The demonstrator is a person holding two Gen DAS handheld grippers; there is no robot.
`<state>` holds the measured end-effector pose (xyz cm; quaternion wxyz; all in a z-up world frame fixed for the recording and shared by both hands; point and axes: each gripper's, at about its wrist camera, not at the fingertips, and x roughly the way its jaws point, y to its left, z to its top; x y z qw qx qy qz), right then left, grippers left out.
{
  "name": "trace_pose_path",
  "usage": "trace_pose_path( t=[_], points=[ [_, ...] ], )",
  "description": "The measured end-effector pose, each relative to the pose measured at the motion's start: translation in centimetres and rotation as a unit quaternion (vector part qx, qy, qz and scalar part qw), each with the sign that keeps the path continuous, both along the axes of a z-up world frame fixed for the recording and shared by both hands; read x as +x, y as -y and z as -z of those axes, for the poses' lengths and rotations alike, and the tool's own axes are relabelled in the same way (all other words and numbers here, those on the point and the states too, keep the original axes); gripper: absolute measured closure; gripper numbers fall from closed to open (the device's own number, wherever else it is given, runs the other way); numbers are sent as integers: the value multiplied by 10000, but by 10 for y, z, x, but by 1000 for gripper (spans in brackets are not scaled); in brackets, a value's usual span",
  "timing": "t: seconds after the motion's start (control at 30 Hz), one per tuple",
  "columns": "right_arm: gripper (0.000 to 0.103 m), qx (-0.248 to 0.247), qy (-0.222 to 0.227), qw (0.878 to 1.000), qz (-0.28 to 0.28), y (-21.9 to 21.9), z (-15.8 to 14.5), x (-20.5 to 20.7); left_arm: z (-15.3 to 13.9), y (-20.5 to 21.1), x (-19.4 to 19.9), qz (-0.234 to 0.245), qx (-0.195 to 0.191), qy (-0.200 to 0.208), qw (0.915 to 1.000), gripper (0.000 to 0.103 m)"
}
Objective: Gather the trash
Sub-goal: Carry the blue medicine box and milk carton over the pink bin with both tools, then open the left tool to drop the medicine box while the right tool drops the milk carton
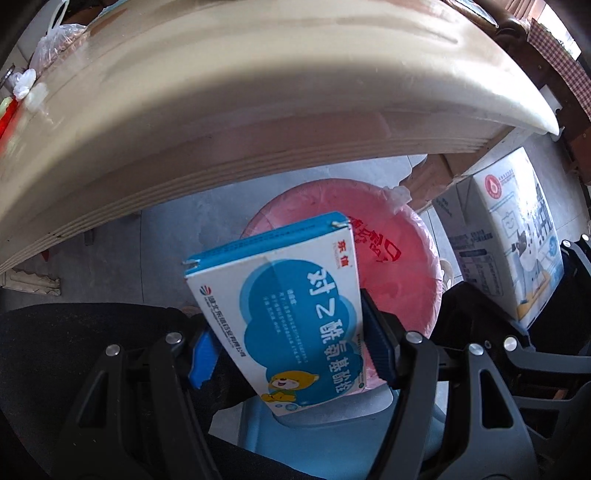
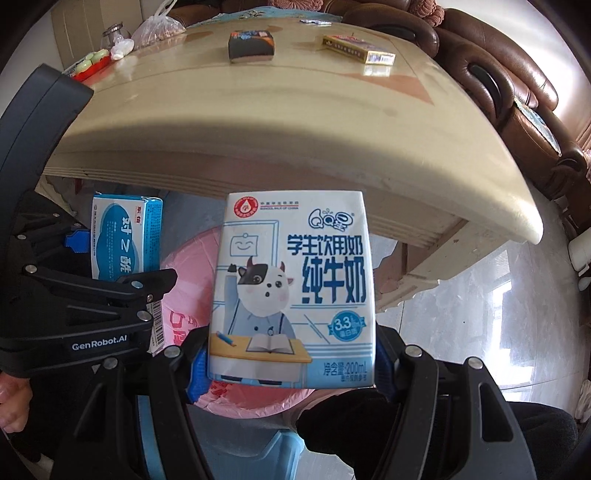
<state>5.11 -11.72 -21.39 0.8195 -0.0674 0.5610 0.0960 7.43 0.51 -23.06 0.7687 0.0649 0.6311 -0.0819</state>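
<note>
Trash is being held in both grippers over a pink-lined bin (image 1: 402,266) on the floor, just off the edge of the cream table (image 2: 295,110). A blue medicine box (image 1: 288,317) is clamped in the left gripper (image 1: 291,350), tilted. A white milk carton (image 2: 295,291) is pinched upright in the right gripper (image 2: 291,369). Two small boxes (image 2: 252,44) are left lying on the tabletop, with a plastic bag (image 2: 155,29) at the far corner.

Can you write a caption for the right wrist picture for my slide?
Right gripper holds a milk carton above the pink-lined bin, beside the table.
</note>
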Motion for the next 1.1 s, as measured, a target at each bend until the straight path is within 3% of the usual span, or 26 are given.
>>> trace_pose_path(
  t=[0.5,0.8,1.1],
  points=[
    [37,-133,-1037,9945,-99,-4,82,19,75,7,23,-34,105,-933,9956,37],
    [37,-44,-1386,9901,-223,-14,105,28,100,11,33,-86,70,-1355,9907,37],
    [36,55,-1497,9884,-231,-10,117,29,118,14,38,-94,170,-1505,9884,36]
  ],
)
